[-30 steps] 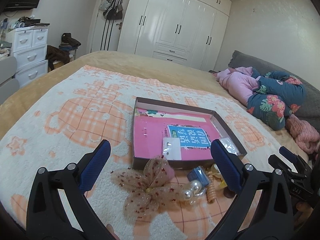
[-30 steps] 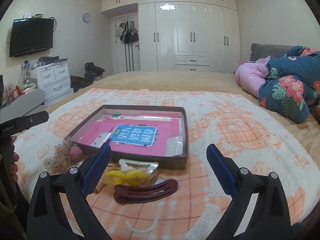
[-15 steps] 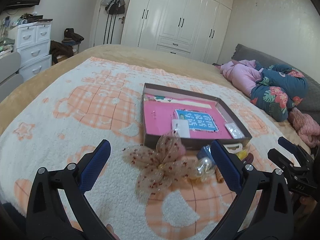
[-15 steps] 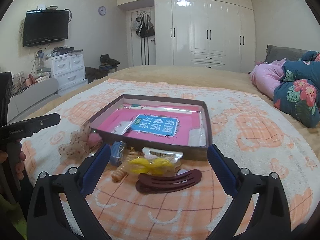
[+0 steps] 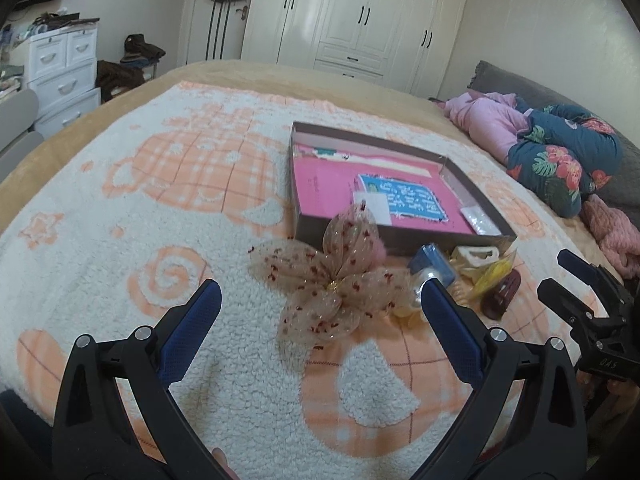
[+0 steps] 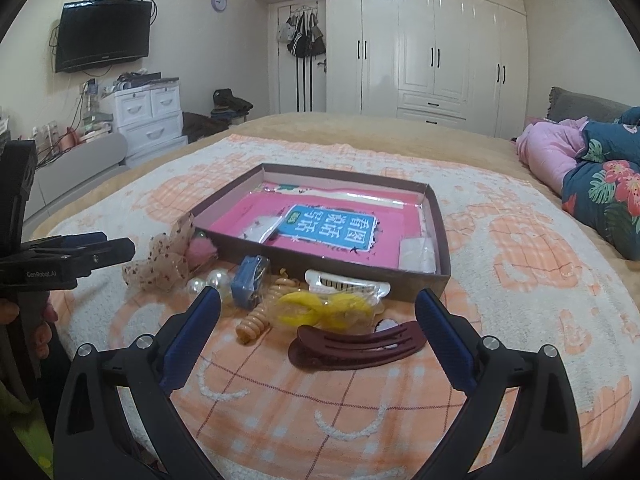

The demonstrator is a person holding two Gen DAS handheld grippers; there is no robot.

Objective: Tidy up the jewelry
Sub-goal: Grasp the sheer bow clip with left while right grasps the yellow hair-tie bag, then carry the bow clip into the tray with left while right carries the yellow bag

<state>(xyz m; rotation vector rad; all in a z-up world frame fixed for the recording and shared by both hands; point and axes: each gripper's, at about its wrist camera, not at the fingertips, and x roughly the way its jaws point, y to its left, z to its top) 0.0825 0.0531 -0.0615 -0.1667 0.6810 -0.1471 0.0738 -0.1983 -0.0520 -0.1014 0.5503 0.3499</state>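
I am holding two grippers over a bed covered by a peach-and-white blanket (image 5: 120,208), and every place below is given relative to the shallow brown box (image 6: 438,216) lying open on it. My left gripper (image 5: 318,316) has its jaws spread wide and holds nothing; my right gripper (image 6: 318,320) is equally wide and empty. All the pieces to sort lie in a loose heap outside the box, along its near wall. At the box's near left corner sits a sheer beige bow (image 5: 332,280) dotted with red, touching a pink pompom (image 6: 202,249); I judge it very light and floppy, best pinched at its gathered centre knot instead of by a loop. Next to it are two pearl beads (image 6: 210,282), likely smooth and prone to slip. A small blue piece (image 6: 250,280) and an orange spiral hair tie (image 6: 256,320) follow, the tie probably springy. A white comb clip (image 6: 346,282) touches the near wall, with a yellow bow in clear wrap (image 6: 324,308) in front; the wrap looks slick. Farthest from the wall lies a dark red hair clip (image 6: 356,346), rigid, and I would take it across its narrow middle.
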